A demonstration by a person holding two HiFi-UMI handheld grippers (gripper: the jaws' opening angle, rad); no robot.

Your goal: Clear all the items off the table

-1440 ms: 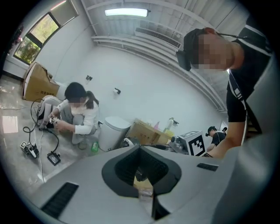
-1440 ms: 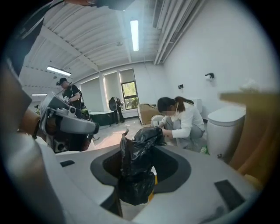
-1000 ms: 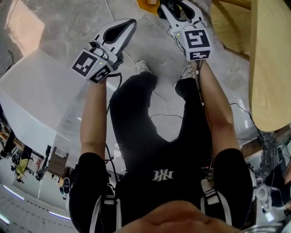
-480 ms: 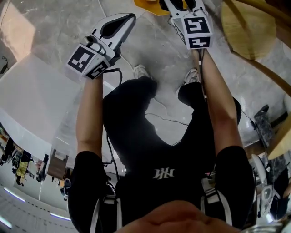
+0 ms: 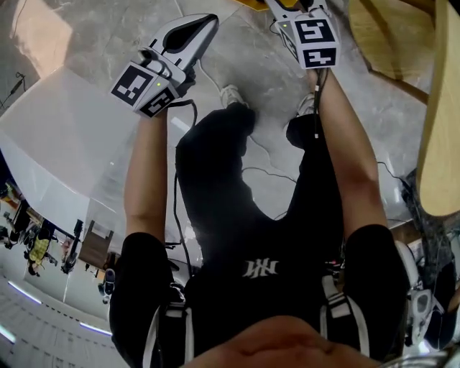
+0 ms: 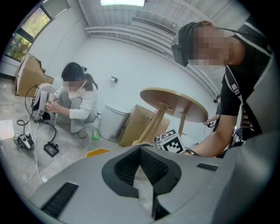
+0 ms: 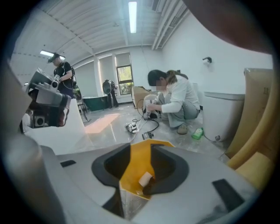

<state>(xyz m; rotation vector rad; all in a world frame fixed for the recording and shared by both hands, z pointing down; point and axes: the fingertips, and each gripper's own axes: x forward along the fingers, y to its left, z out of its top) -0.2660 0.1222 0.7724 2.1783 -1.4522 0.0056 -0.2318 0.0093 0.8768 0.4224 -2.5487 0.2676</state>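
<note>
My right gripper (image 7: 141, 147) is shut on a yellow wrapper (image 7: 136, 168) with a silver lining; a small beige scrap lies on it between the pads. In the head view only a yellow corner (image 5: 253, 3) shows at the top edge, beside the right marker cube (image 5: 318, 43). My left gripper (image 5: 210, 20) hangs over the grey floor at the upper left, its tips together (image 6: 141, 151), and I see nothing held in it. The round wooden table (image 6: 175, 103) stands to the right, its rim (image 5: 440, 144) at the head view's edge.
A crouching person (image 7: 175, 100) works on the floor among cables, with a green bottle (image 7: 197, 133) and a white bin (image 6: 111, 122) nearby. Cardboard (image 7: 258, 131) leans by the table. A white slanted panel (image 5: 65, 144) lies to my left, and a second person stands behind it.
In the head view the right gripper has slid toward the top edge, so less of the yellow wrapper shows. The left gripper keeps nearly the same spot. The table's rim has shifted at the right.
</note>
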